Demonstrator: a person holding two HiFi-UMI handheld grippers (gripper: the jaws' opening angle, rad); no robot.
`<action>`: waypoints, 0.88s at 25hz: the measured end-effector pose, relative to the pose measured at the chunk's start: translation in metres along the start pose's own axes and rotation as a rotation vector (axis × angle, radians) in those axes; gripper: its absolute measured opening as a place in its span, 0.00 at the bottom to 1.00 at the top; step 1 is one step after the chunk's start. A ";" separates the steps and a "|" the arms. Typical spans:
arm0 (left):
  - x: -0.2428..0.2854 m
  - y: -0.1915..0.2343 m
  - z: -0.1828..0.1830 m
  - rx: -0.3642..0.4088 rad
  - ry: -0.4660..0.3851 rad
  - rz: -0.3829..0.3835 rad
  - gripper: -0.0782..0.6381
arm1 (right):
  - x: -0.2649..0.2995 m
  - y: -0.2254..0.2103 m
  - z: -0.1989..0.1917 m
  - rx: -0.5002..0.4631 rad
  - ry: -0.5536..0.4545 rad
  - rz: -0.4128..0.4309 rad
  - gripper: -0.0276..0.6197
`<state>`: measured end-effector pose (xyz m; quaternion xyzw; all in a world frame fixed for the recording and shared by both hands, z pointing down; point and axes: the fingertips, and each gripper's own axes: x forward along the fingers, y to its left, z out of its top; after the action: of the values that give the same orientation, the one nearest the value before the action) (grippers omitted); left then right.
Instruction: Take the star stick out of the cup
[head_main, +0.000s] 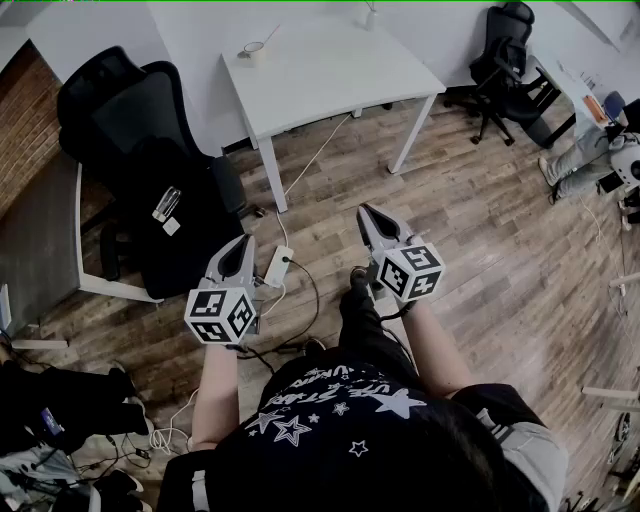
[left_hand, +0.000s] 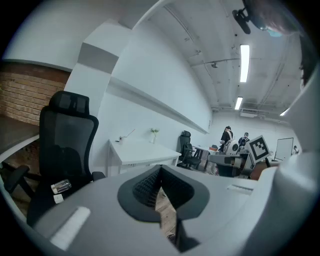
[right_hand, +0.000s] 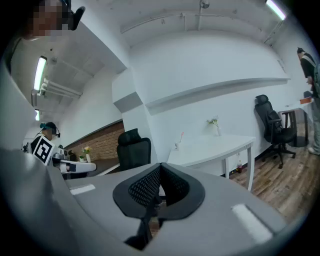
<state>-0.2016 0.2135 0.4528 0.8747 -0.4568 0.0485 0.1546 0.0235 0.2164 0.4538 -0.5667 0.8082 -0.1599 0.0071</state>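
2 grippers are held out in front of the person, well short of the work, so the task is judged not yet begun. At the left, a black office chair (head_main: 140, 130) carries a small clear container (head_main: 166, 204) on its seat, which has no bearing on the task. The left gripper (head_main: 244, 243) is clenched on nothing, its ribbed pads meeting with only floor showing beneath them. Ahead, the white table (head_main: 330, 80) bears the cup (head_main: 253, 50) at its far left corner. The star stick (head_main: 268, 36) stands in it, leaning right, well apart from both grippers. The right gripper (head_main: 368, 213) is likewise clenched and empty. Both point toward the table, apparently ready for an approach. The jaws will need opening before any grasp.
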 end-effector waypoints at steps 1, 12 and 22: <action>-0.002 -0.002 0.000 0.004 -0.001 -0.003 0.11 | -0.002 0.002 0.001 -0.002 -0.003 0.001 0.07; -0.022 -0.005 0.000 0.009 -0.019 -0.005 0.11 | -0.011 0.021 -0.001 -0.020 0.007 0.018 0.07; -0.028 0.002 -0.007 -0.013 -0.014 0.004 0.11 | -0.005 0.028 -0.006 -0.019 0.027 0.019 0.07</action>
<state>-0.2186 0.2365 0.4533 0.8731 -0.4599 0.0395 0.1569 -0.0017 0.2309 0.4515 -0.5567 0.8151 -0.1599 -0.0078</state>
